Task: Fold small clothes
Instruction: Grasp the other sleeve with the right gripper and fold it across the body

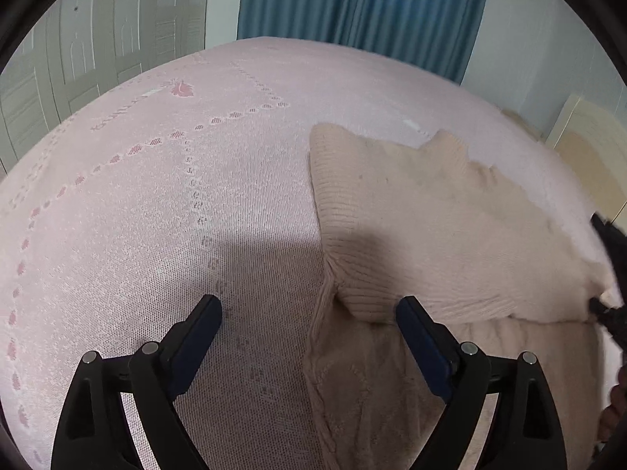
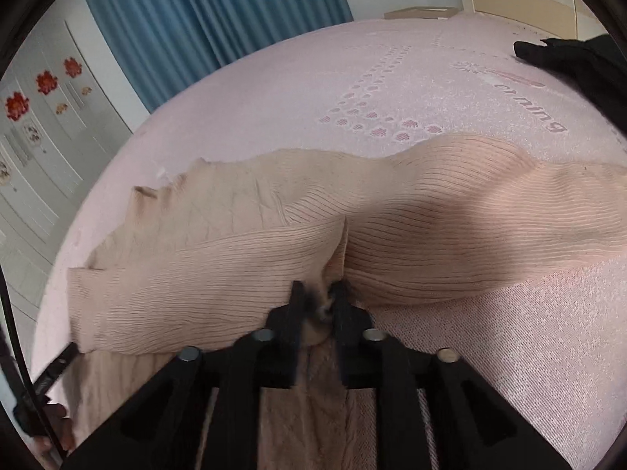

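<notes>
On the pink woven bedspread (image 1: 156, 203) a beige ribbed knit garment (image 1: 411, 211) is spread, partly folded over itself. Its bunched fabric is pinched by the right gripper (image 2: 319, 297). The left gripper (image 1: 309, 337) is held released above its edge.

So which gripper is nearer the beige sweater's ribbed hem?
Right. The right gripper is shut on the beige sweater at its hem; the left gripper is open just beside it, gripping nothing.
</notes>
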